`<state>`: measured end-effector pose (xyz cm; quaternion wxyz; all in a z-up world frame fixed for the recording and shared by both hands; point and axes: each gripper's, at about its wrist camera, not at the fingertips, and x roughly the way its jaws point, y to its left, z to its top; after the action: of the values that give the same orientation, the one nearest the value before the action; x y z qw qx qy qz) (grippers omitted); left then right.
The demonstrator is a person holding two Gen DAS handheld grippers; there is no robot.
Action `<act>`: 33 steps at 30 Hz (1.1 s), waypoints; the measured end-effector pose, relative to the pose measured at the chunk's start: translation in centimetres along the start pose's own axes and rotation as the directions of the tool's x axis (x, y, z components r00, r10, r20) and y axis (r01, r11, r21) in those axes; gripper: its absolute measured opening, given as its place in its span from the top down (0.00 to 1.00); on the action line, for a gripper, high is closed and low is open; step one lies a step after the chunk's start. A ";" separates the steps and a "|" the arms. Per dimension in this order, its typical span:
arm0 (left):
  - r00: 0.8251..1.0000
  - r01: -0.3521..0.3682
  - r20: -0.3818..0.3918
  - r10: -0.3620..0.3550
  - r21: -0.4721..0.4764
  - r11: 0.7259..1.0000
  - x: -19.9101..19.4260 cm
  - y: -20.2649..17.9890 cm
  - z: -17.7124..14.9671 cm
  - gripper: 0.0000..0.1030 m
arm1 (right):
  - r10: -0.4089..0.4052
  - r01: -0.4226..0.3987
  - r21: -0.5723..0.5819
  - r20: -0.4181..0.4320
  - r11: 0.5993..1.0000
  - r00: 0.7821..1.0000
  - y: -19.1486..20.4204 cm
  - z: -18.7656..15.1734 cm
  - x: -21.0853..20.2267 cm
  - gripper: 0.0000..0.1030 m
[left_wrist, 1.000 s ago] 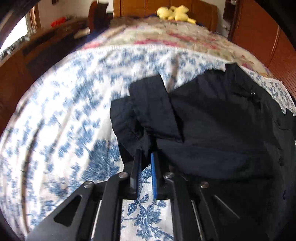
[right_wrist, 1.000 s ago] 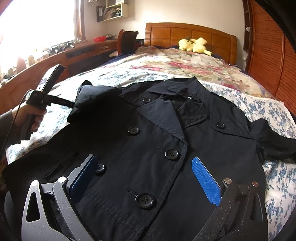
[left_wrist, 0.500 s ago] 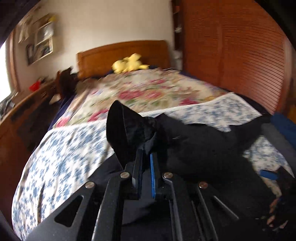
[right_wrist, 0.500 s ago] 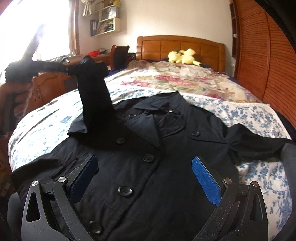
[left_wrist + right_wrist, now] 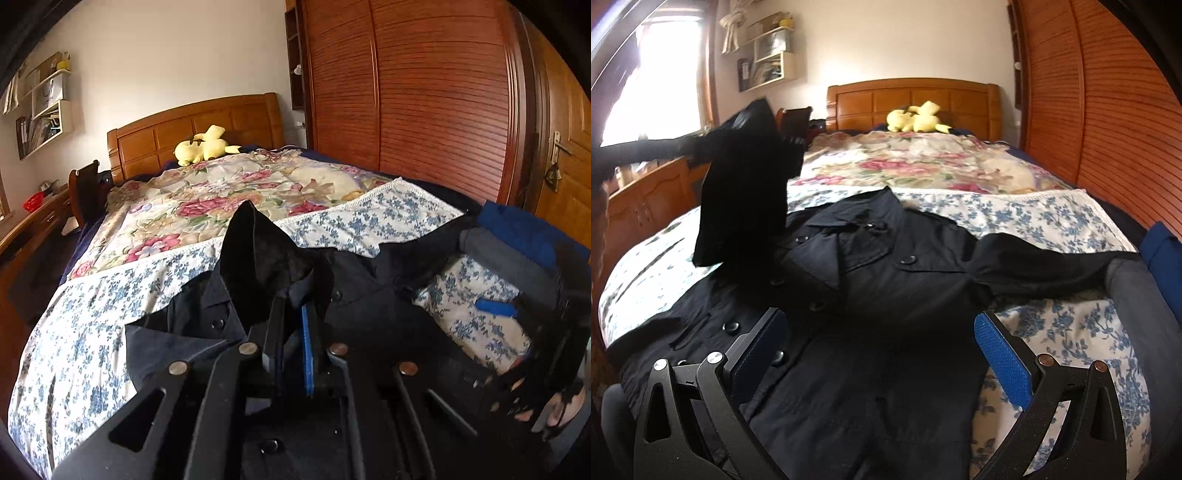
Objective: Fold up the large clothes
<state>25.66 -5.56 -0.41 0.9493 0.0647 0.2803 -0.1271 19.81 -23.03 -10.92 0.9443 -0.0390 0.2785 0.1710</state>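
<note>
So this fold is barely getting started. The coat (image 5: 871, 295) is a black double-breasted one, lying front-up and buttoned on the bed (image 5: 1052, 218), on the blue-flowered sheet near the foot end. The body hasn't been folded at all yet as far as I can see.

What's actually in progress is the first sleeve. The left gripper (image 5: 291, 317) has the sleeve (image 5: 746, 199) pinched near the cuff, cloth sitting right between the blue pads. Those jaws are nearly together but starting to ease apart, so I'd guess the drop is coming. The sleeve hangs up in the air above that side's shoulder and chest, not laid down yet.

The right gripper (image 5: 879, 350) is spread wide with nothing in it, hovering low over the coat's front around the button rows. The other sleeve (image 5: 1045, 266) is stretched straight out sideways toward the wardrobe (image 5: 1108, 110), ending by some grey and blue clothes at the bed's edge.

Orientation: the collar points at the headboard (image 5: 912, 96) where the yellow plush (image 5: 916, 118) sits, and the hem comes toward the foot of the bed. So its long axis runs along the bed, head to foot, with the flat sleeve crossing it at roughly a right angle.

Left to do, I reckon: lay this sleeve across the chest, bring the other one in, then fold the body up. Most of the job, basically.
</note>
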 end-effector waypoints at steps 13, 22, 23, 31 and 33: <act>0.999 0.007 -0.043 -0.009 -0.063 0.998 -1.2 1.2 -7.8 0.61 | 0.013 -0.014 -0.024 -0.023 1.000 1.000 1.4 -0.2 1.4 0.00; 0.997 -0.071 -0.040 0.066 -0.129 0.989 -4.0 3.1 -14.3 0.57 | 0.051 -0.054 -0.044 -0.064 0.998 0.997 3.8 -0.2 4.0 0.00; 0.997 -0.076 -0.041 0.071 -0.137 0.988 -4.3 3.4 -14.9 0.57 | 0.055 -0.058 -0.048 -0.073 0.997 0.996 4.2 -0.3 4.5 0.00; 0.992 -0.120 -0.046 0.113 -0.189 0.975 -6.6 5.0 -18.6 0.57 | 0.084 -0.094 -0.057 -0.162 0.994 0.983 5.8 -1.7 7.8 0.00; 0.991 -0.132 -0.047 0.125 -0.195 0.972 -7.0 5.3 -19.3 0.57 | 0.102 -0.115 -0.053 -0.196 0.992 0.975 6.1 -2.2 8.8 0.01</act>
<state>11.49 4.66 -12.35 0.9522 -0.0095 0.3033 -0.0359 23.52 -15.01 -17.40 0.9003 -0.0704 0.3649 0.2266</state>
